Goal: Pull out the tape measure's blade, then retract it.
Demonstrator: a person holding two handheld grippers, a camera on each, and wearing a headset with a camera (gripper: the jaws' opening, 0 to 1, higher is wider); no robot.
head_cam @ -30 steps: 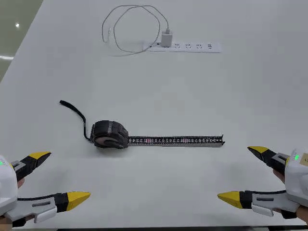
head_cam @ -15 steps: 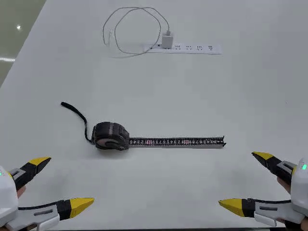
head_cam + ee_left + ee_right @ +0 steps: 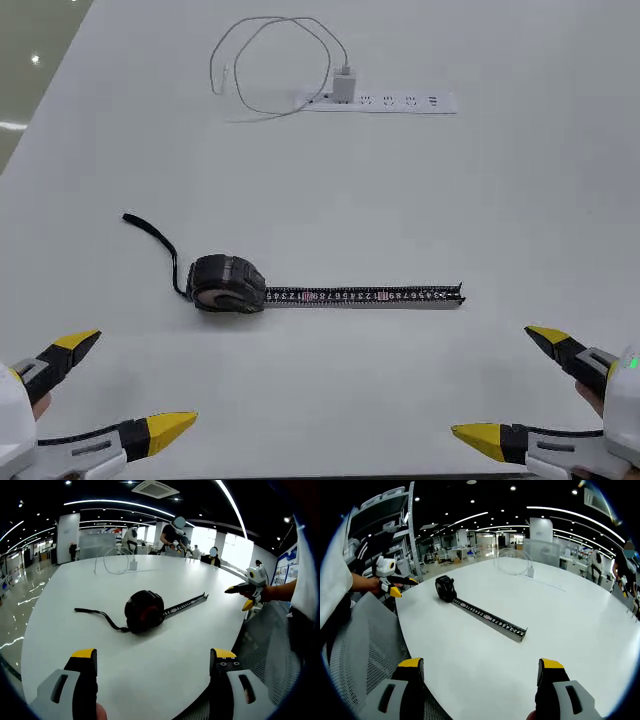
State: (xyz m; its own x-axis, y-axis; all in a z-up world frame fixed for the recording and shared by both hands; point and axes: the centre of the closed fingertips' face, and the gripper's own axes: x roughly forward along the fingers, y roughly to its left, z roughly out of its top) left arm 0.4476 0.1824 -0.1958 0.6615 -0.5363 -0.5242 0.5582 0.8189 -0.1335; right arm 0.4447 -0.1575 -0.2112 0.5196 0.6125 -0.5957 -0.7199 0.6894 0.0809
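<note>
The tape measure (image 3: 228, 284) has not moved: it lies on the counter (image 3: 400, 180), blade (image 3: 365, 295) still pulled out. The left claw (image 3: 137, 379) and right claw (image 3: 498, 382) stay spread and empty near the edge, so retracting is probably next.

Table (image 3: 400, 200): we log a smooth white top with a faint sheen. Case (image 3: 227, 284): dark, matt, looks like rubbery plastic. Its reddish disc (image 3: 146, 616) looks a little glossier. Blade (image 3: 365, 296): thin, looks like metal, dark printed face. Strap (image 3: 158, 242): black, matt, cloth-like. Strip (image 3: 395, 101): smooth white plastic. Left gripper (image 3: 132, 382) and right gripper (image 3: 504, 383): smooth white plastic shells, matt black jaws, yellow tips.
</note>
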